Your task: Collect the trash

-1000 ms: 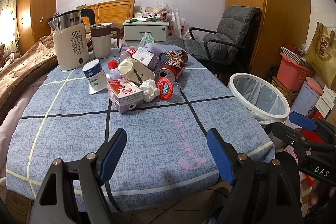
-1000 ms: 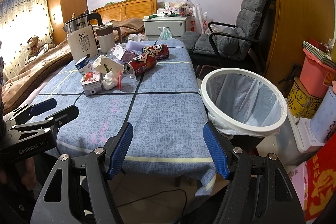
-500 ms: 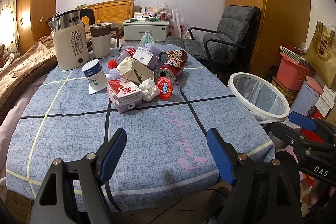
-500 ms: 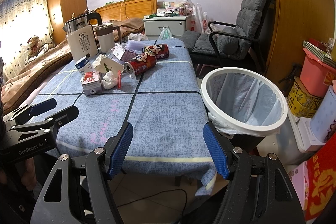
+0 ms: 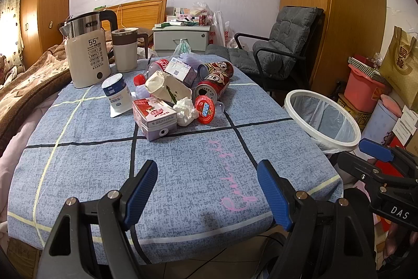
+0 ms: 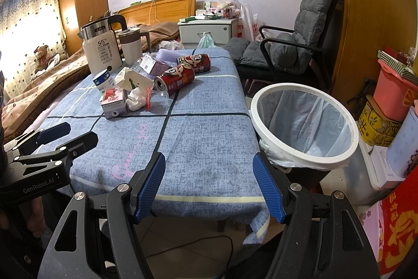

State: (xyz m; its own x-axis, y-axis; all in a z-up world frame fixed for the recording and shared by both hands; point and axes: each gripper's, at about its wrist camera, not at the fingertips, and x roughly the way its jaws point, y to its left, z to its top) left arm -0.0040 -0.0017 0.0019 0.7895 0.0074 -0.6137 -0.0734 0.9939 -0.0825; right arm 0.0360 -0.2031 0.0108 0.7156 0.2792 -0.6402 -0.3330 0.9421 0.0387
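Observation:
A heap of trash lies mid-table: a pink milk carton (image 5: 154, 115), a crumpled tissue (image 5: 186, 110), a red-lidded clear cup (image 5: 205, 109), two red cans (image 5: 213, 88), a white paper wrapper (image 5: 167, 88) and a small white-blue tub (image 5: 116, 93). A white-rimmed bin (image 6: 303, 122) with a plastic liner stands off the table's right side. My left gripper (image 5: 207, 191) hovers open over the near table edge, empty. My right gripper (image 6: 209, 187) is open and empty near the table's front right corner, beside the bin.
A white kettle (image 5: 87, 51) and a lidded mug (image 5: 125, 49) stand at the table's back left. A grey armchair (image 5: 284, 51) sits behind the bin. Boxes and a pink bucket (image 5: 363, 85) crowd the floor at right. A bed lies left.

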